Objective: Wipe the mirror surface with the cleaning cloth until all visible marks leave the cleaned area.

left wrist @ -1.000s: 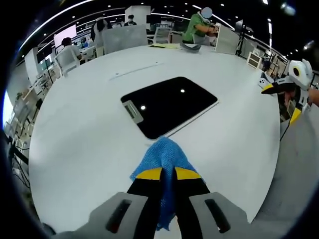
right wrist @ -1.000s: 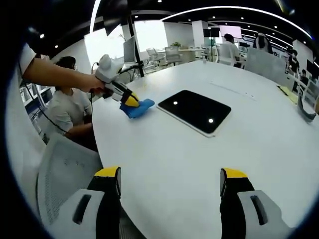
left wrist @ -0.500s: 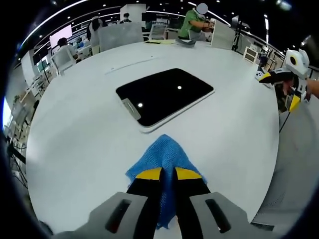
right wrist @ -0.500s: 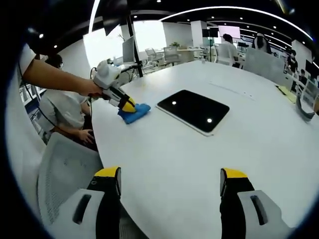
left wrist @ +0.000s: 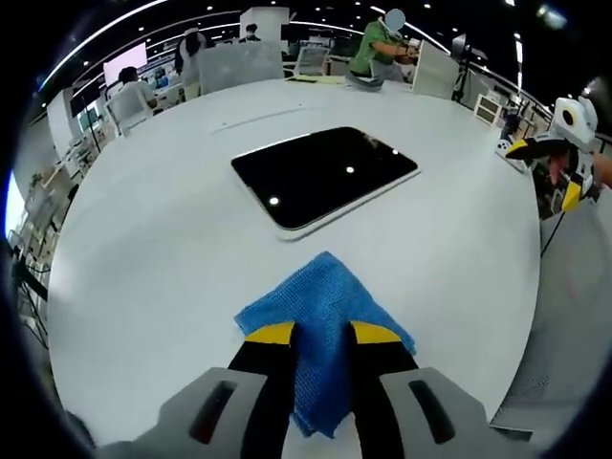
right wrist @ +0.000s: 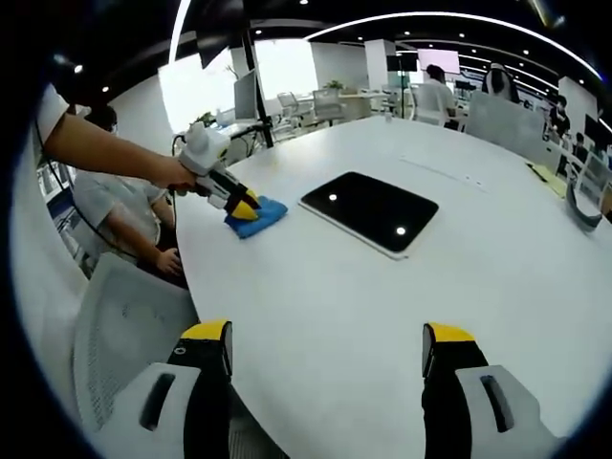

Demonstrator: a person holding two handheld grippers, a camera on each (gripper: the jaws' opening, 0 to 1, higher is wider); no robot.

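Observation:
The mirror (left wrist: 323,175) is a dark rectangular slab with a pale rim, lying flat on the round white table (left wrist: 153,249). A blue cleaning cloth (left wrist: 325,311) lies spread on the table just short of the mirror's near edge. My left gripper (left wrist: 323,335) has its yellow-tipped jaws parted, with the cloth lying between them. In the right gripper view the mirror (right wrist: 370,210) sits mid-table, with the cloth (right wrist: 260,216) and the left gripper (right wrist: 239,204) to its left, held by a person's hand. My right gripper (right wrist: 325,349) hangs open over the table's near edge, holding nothing.
A white mesh chair (right wrist: 124,325) stands at the table's edge below the left gripper, with a seated person (right wrist: 110,206) behind it. The other gripper (left wrist: 553,158) hovers past the table's right rim. Other people and chairs sit beyond the far side.
The left gripper's jaws have spread apart, and the cloth now lies flatter and wider on the table. The mirror's small stand part at its near-left edge has gone from view. The right gripper has stayed still.

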